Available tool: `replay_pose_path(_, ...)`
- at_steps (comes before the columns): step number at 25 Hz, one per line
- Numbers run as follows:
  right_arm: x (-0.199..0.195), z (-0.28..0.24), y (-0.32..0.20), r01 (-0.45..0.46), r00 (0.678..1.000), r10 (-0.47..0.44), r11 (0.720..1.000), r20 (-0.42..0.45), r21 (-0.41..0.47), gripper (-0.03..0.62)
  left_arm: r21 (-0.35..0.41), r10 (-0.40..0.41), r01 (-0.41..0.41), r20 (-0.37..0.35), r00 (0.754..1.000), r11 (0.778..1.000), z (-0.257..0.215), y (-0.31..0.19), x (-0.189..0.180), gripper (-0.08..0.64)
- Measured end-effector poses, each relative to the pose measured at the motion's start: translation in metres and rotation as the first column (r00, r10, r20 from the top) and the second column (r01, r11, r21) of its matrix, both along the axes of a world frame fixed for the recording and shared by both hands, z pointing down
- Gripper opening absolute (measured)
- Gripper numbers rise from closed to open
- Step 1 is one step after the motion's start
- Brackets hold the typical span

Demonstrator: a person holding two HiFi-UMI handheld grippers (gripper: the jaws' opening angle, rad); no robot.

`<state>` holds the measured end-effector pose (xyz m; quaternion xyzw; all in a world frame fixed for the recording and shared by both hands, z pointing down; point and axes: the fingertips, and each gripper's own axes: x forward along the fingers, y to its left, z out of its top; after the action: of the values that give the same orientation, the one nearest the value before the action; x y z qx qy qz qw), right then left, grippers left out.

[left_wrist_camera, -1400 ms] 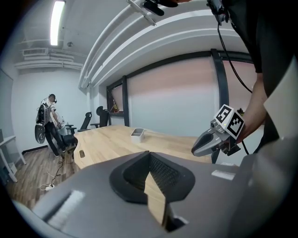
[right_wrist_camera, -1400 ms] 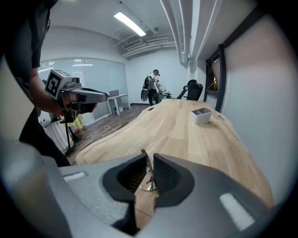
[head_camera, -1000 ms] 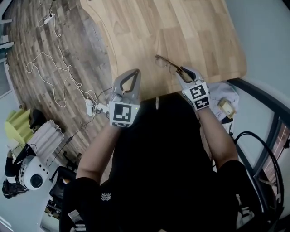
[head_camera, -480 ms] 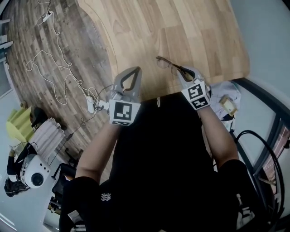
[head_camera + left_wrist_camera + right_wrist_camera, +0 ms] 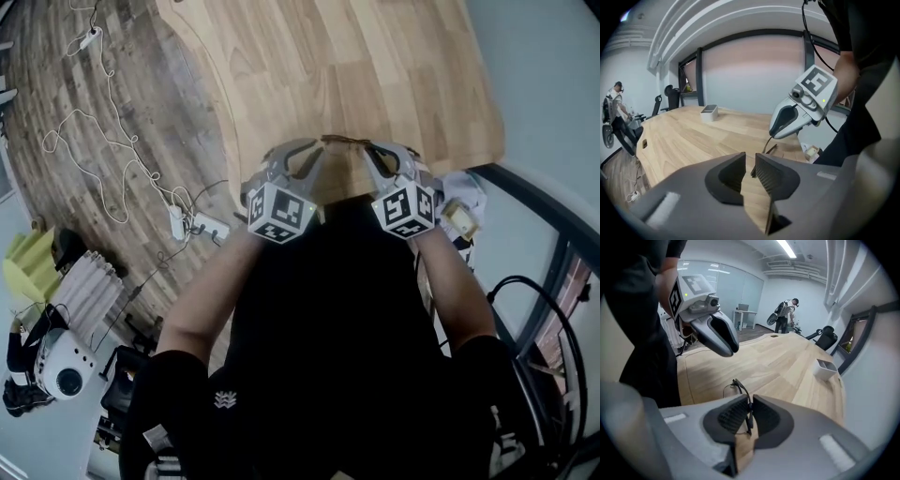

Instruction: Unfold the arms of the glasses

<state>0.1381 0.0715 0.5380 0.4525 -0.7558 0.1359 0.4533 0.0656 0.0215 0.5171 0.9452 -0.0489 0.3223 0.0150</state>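
The thin dark-framed glasses hang just above the near edge of the wooden table, between my two grippers. My right gripper is shut on one side of the frame. In the right gripper view, the frame is pinched between the pads, and a lens sticks out ahead. My left gripper faces it from the left. Its jaws have just been opening. In the left gripper view, the dark tip of the glasses lies in the gap of the left gripper, with the pads not pressing on it.
A small white tray stands far off on the table, also seen in the right gripper view. White cables and a power strip lie on the floor at the left. A person stands far away.
My left gripper has swung right and down to the glasses, and its jaws have parted. My right gripper has rolled, turning the glasses toward the left gripper.
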Motion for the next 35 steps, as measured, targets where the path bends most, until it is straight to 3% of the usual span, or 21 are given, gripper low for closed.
replay_pose_path(7, -0.012, -0.007, -0.001, 0.043, 0.999, -0.043, 0.999, 0.012, 0.005, 0.034, -0.072, 0.129, -0.128, 0.011, 0.992, 0.989, 0.018, 0.02, 0.029, 0.129)
replay_pose_path(16, -0.017, -0.014, -0.002, 0.073, 0.997, -0.074, 0.997, 0.018, 0.028, 0.034, -0.001, 0.304, -0.304, 0.025, 0.952, 0.953, 0.015, 0.044, 0.059, 0.129)
replay_pose_path(19, -0.019, -0.018, -0.003, 0.072, 0.996, -0.074, 0.997, 0.043, 0.035, 0.034, 0.008, 0.3, -0.301, 0.05, 0.952, 0.954, 0.02, 0.044, 0.063, 0.111)
replay_pose_path(22, -0.021, -0.023, -0.004, 0.078, 0.995, -0.08, 0.996, 0.052, 0.053, 0.034, 0.013, 0.289, -0.29, 0.054, 0.956, 0.957, 0.02, 0.043, 0.064, 0.035)
replay_pose_path(28, -0.014, -0.043, -0.013, 0.021, 0.983, -0.037, 0.995, 0.179, 0.094, 0.049, -0.002, 0.272, -0.272, 0.025, 0.962, 0.962, 0.016, 0.039, 0.062, 0.014)
replay_pose_path(32, 0.005, -0.074, -0.015, -0.039, 0.958, -0.024, 0.977, 0.286, 0.212, 0.049, -0.01, 0.23, -0.23, 0.01, 0.973, 0.973, 0.012, 0.034, 0.054, 0.014)
replay_pose_path(35, 0.028, -0.077, -0.01, -0.097, 0.953, 0.023, 0.968, 0.303, 0.23, 0.049, -0.012, 0.21, -0.21, -0.017, 0.978, 0.978, 0.008, 0.033, 0.048, 0.014)
